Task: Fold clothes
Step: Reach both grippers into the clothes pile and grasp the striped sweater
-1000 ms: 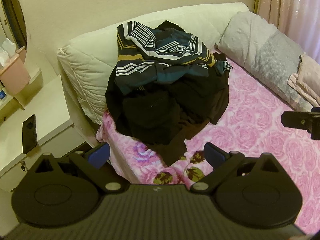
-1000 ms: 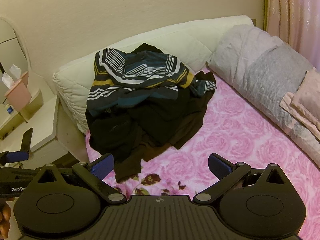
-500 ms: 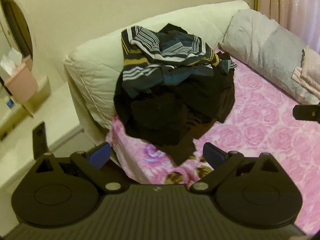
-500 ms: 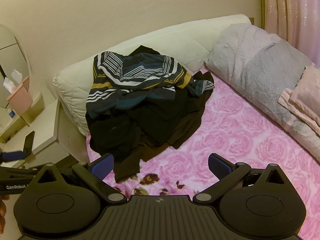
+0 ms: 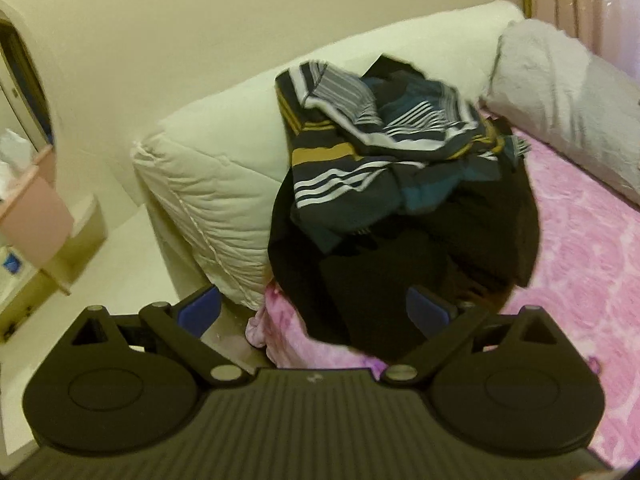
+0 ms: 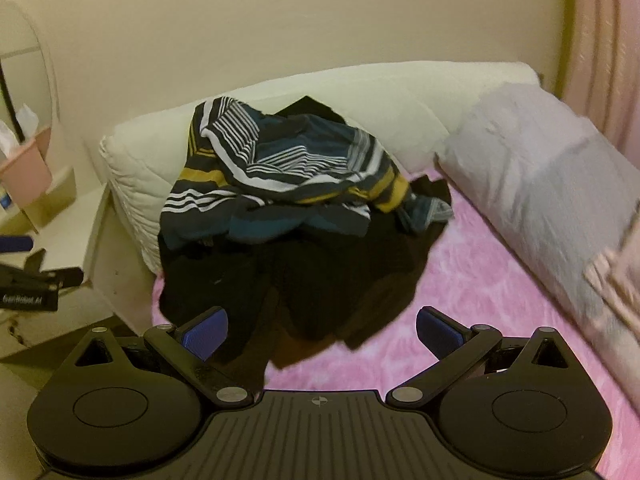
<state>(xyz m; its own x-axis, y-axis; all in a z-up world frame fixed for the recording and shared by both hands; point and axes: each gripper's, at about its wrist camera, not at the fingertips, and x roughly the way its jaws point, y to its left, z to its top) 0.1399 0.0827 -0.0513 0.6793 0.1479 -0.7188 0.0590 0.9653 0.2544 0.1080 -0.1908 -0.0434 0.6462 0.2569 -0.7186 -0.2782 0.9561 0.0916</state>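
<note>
Clothes pile (image 5: 400, 216) sits at the head end of the bed, on the pink rose sheet (image 5: 580, 264) — leaning back against the cream pillow (image 5: 216, 176). On top: a crumpled striped shirt (image 6: 280, 176), navy/teal w/ white and mustard bands. Underneath, black garments (image 6: 320, 280) spread out and droop toward the bed's edge. Grey pillow (image 6: 540, 176) lies to the right of the pile, near it. Left gripper (image 5: 314, 312) hovers over the pile's lower edge, jaws wide, nothing between the blue pads (image 5: 200, 312). Right gripper (image 6: 320, 330) — also spread wide & empty, just short of the black fabric. Pink tissue box (image 5: 32, 216) and white nightstand (image 5: 128, 256) off to the left; frames blurred.
</note>
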